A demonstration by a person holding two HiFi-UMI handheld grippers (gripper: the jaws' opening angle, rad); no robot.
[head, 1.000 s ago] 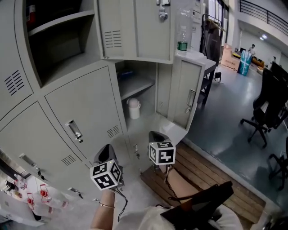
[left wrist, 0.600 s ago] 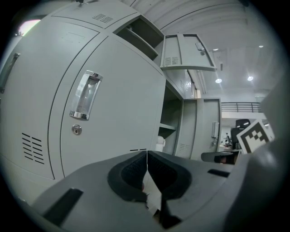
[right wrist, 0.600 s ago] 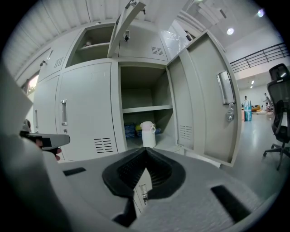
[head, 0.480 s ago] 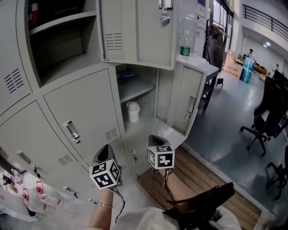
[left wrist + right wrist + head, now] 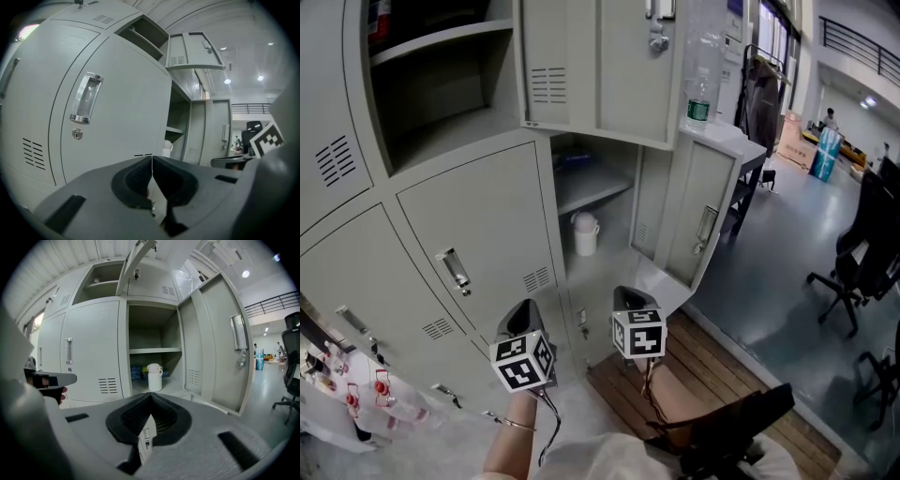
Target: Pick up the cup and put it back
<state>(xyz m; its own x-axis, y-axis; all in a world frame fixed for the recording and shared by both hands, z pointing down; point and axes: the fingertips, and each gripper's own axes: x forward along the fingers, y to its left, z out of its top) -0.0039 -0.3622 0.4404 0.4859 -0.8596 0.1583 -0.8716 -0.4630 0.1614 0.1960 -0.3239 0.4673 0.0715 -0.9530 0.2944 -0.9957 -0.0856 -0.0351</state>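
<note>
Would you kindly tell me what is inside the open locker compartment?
A white cup stands on its floor, blue packets further back. Whatever sits directly behind the cup is covered.

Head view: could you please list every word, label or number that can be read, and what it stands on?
No text reads clearly.
Label on the bottle: green, too small to read.
Left tool and right tool: their cubes carry square patterns, no letters.
</note>
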